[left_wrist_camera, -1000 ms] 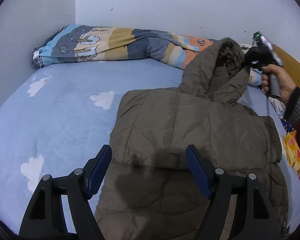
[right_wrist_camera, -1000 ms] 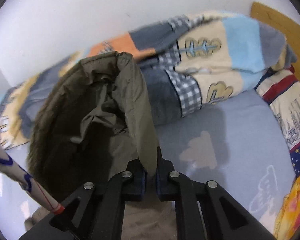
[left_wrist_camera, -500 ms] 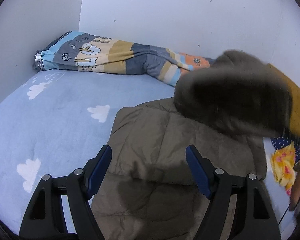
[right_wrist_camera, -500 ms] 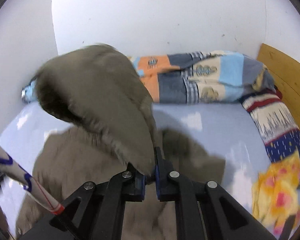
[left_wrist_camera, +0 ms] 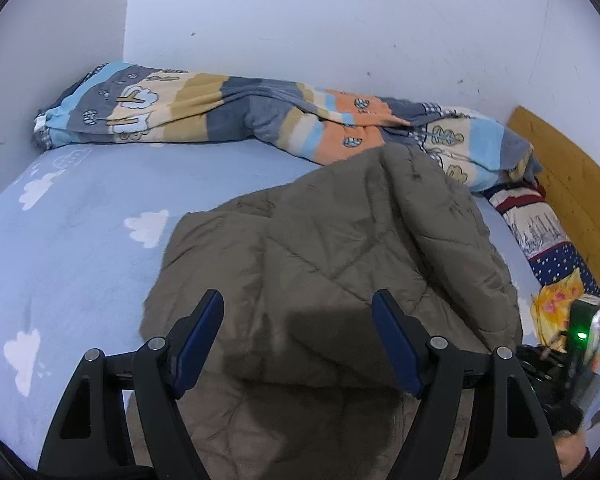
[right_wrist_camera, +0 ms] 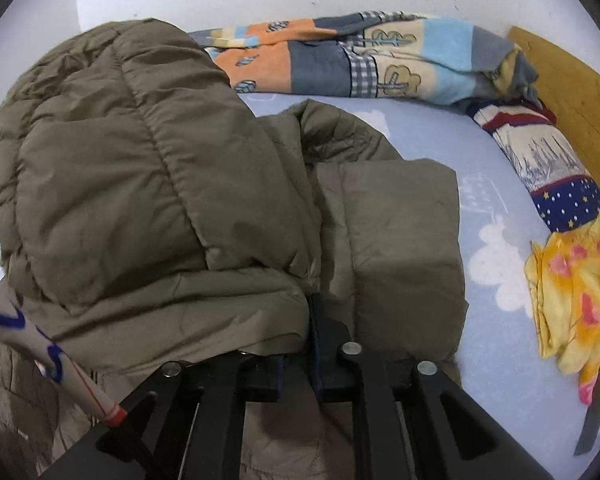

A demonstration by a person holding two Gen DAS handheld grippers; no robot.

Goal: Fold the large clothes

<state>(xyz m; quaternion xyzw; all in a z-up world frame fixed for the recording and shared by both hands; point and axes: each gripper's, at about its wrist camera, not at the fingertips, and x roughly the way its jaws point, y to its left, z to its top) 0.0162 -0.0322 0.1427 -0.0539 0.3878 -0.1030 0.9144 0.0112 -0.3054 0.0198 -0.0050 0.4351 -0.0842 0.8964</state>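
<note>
Right gripper (right_wrist_camera: 296, 344) is opening, the hood (right_wrist_camera: 112, 168) edge between its jaws. Left gripper (left_wrist_camera: 298, 344) hovers released, holding nothing. The padded jacket (left_wrist_camera: 332, 264) lies on the bed (left_wrist_camera: 80, 240), hood folded over toward six o'clock; bottom fold apparently remains.

A pale blue bedsheet (left_wrist_camera: 80, 248) printed with white clouds covers the bed. A striped, patterned quilt (left_wrist_camera: 228, 116) lies bunched along the white wall (left_wrist_camera: 340, 20) from ten to two o'clock. At three o'clock sits a wooden headboard (left_wrist_camera: 572, 184), with a starry navy pillow (right_wrist_camera: 556, 184) and yellow floral cloth (right_wrist_camera: 572, 292) beside it
</note>
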